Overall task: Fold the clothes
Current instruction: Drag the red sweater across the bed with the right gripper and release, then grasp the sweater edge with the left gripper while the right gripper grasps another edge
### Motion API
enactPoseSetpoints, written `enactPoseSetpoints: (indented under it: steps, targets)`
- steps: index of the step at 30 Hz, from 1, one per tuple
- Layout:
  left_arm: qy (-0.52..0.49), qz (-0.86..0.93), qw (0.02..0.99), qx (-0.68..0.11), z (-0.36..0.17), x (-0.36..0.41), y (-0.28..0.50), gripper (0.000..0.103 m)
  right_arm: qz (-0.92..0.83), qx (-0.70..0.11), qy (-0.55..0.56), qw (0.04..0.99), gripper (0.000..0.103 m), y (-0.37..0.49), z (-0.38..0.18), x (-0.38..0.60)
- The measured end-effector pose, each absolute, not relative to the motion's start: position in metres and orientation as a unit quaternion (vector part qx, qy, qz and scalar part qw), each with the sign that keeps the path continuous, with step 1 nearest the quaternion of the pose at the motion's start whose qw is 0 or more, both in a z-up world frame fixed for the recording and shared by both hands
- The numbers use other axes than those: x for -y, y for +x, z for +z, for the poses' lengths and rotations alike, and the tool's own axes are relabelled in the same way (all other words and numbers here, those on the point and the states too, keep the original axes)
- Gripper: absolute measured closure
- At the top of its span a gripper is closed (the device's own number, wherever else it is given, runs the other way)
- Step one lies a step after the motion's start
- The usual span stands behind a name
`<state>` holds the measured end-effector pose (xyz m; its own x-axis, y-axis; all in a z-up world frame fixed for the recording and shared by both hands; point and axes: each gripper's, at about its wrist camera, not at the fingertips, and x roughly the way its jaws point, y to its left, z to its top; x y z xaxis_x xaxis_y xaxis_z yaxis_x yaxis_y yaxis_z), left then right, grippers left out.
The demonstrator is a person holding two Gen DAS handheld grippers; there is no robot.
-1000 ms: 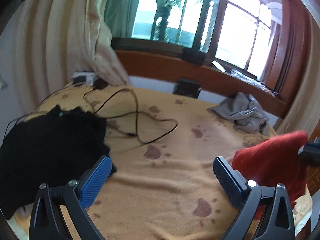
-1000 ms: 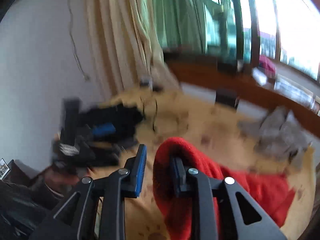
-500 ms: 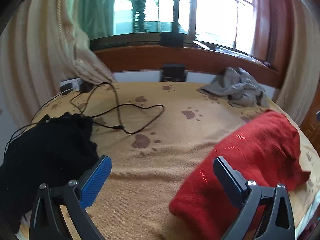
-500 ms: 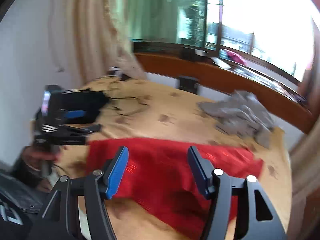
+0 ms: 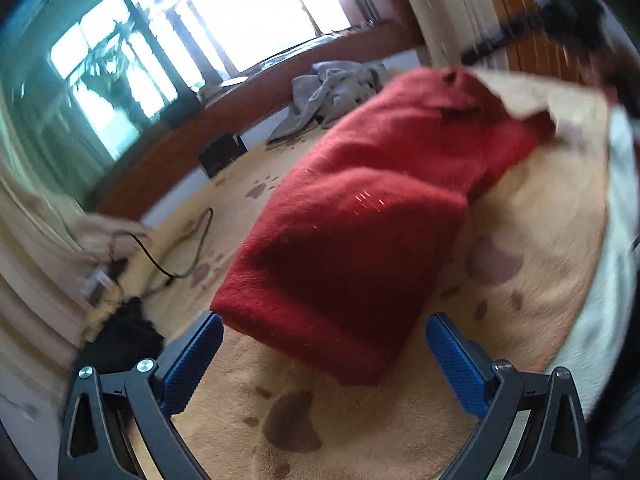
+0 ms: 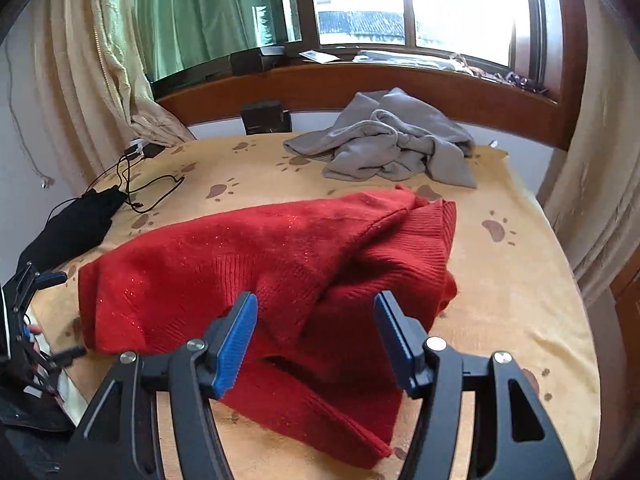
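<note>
A red knit sweater (image 6: 260, 260) lies crumpled across the near half of the bed, one ribbed edge folded over at its right. My right gripper (image 6: 316, 316) hovers open just above the sweater's near edge, with nothing between its blue pads. In the left wrist view the red sweater (image 5: 360, 220) fills the middle. My left gripper (image 5: 320, 344) stands open at the sweater's near end, its view tilted and blurred. The left gripper (image 6: 60, 316) also shows at the far left of the right wrist view, beside the bed's edge.
The tan paw-print blanket (image 6: 520, 280) covers the bed. A grey garment (image 6: 392, 148) is heaped by the wooden headboard. A black garment (image 6: 72, 224) and a black cable (image 6: 152, 188) lie at the left side. A small black box (image 6: 266, 118) stands at the headboard. Curtains hang on both sides.
The right gripper has let go of the red sweater, which now lies spread on the bed. The left gripper has swung right from the black garment to the sweater's end.
</note>
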<state>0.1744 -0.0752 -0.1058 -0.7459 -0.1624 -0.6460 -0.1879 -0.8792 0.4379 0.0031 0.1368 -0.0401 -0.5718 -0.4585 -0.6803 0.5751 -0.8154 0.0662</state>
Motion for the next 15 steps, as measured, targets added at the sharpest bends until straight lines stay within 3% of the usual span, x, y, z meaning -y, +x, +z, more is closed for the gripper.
enactPoseSetpoints:
  steps: [10,12,14,15]
  targets:
    - [-0.354,0.897,0.058,-0.259,-0.114,0.036,0.156,0.0,-0.89,-0.056,0.35,0.288,0.037,0.003,-0.05,-0.154]
    - [-0.365,0.895,0.052,-0.251,-0.117,0.035,0.143,0.009,-0.891,-0.047,0.348,0.287,0.037,0.003,-0.05,-0.159]
    - [-0.377,0.896,0.037,-0.229,-0.117,0.041,0.132,0.037,-0.893,-0.04,0.344,0.287,0.037,0.004,-0.05,-0.164]
    - [-0.383,0.897,0.03,-0.219,-0.116,0.044,0.126,0.043,-0.894,-0.039,0.342,0.286,0.037,0.005,-0.05,-0.165]
